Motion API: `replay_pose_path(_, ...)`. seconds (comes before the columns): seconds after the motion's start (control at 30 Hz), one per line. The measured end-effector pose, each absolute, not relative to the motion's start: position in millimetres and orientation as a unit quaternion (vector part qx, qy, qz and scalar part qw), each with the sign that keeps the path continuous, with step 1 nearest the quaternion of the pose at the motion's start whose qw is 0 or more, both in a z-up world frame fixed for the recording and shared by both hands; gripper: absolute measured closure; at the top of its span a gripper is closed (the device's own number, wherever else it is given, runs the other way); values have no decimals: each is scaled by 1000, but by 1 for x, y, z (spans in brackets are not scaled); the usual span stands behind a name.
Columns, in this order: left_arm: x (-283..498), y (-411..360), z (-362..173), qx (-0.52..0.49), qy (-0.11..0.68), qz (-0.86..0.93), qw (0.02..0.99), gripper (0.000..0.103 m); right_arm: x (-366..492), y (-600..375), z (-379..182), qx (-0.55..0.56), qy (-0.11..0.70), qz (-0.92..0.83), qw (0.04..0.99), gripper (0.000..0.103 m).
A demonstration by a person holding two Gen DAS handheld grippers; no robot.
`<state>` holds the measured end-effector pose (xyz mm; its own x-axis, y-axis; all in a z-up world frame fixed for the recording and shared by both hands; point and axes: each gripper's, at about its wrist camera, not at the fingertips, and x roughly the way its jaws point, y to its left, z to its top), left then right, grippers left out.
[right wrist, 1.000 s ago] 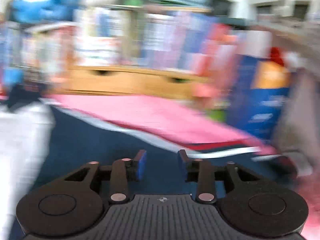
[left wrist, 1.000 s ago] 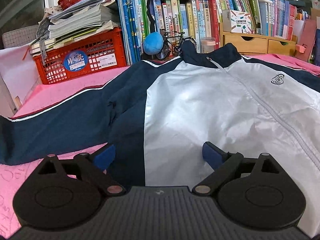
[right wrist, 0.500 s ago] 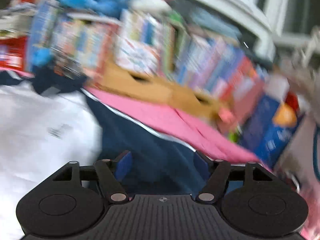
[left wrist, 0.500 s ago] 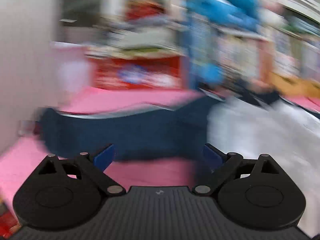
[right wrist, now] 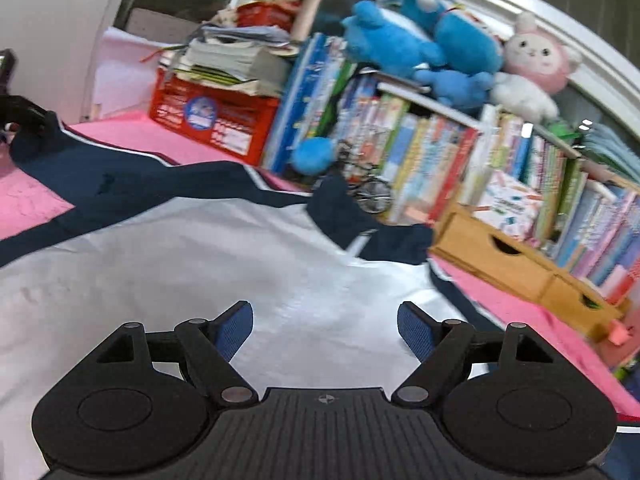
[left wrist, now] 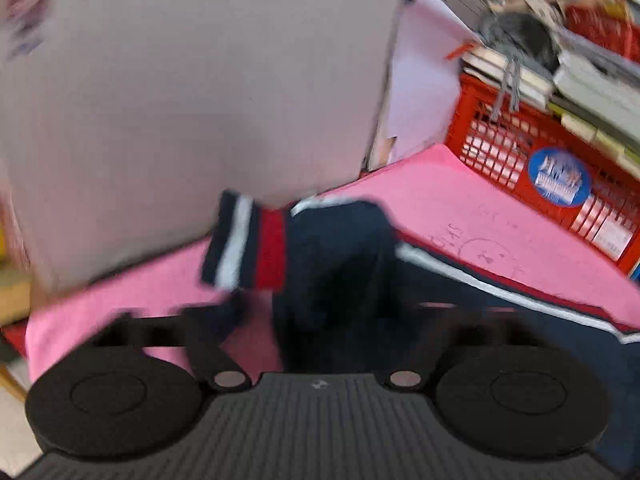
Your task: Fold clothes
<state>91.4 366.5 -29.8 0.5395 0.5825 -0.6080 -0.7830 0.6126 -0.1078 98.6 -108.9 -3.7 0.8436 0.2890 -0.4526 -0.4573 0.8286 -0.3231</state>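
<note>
jacket [right wrist: 248, 264]: navy and white, spread flat on the pink mat [right wrist: 132, 136]
sleeve cuff [left wrist: 248, 244]: striped, by the grey board [left wrist: 200, 100]
left gripper [left wrist: 320, 312]: jaws just closing around the navy sleeve, blurred, grip unclear
right gripper [right wrist: 324, 328]: jaws just opening, spread wide over white front, nothing held

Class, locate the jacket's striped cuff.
In the left wrist view, the striped cuff lies centre-left on the pink cover, against the grey board.
</note>
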Motion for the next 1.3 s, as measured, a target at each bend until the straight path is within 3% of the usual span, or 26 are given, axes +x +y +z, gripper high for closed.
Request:
replay_pose_path(0.03,98,365,-27,-170,266,405,858,76,99,-105,-7,-217,199,199,935,23)
replay_pose_path(0.1,106,350,-16,-83,231,435,866,86,100,-99,-15,-223,206,197,932,23)
replay_pose_path(0.2,112,308,-1,124,118,480,860,86,106,-93,-27,-236,224,189,926,23)
replay_pose_path(0.27,117,287,-1,234,46,493,837,80,109,-91,-34,-242,234,186,923,23)
replay_pose_path(0.33,130,288,-3,276,50,498,820,78,110,-90,-36,-243,232,184,924,21)
replay_pose_path(0.53,174,334,-32,203,220,480,825,77,115,-91,-39,-232,233,181,927,18)
replay_pose_path(0.57,176,335,-40,203,243,477,820,73,115,-92,-39,-230,233,180,927,17)
replay_pose_path(0.6,178,335,-49,204,266,473,814,66,115,-92,-39,-230,233,180,928,17)
replay_pose_path(0.67,182,333,-61,217,318,467,796,29,115,-93,-39,-229,234,180,928,16)
replay_pose_path(0.7,181,332,-66,221,337,463,789,25,116,-94,-39,-228,234,181,928,15)
replay_pose_path(0.8,170,334,-59,189,342,438,810,18,117,-95,-39,-225,236,181,928,14)
replay_pose_path(1.03,116,351,6,-82,275,392,874,10,120,-99,-37,-212,246,186,927,11)
replay_pose_path(1.3,49,224,46,-24,238,236,942,3,112,-129,-23,-143,272,176,935,7)
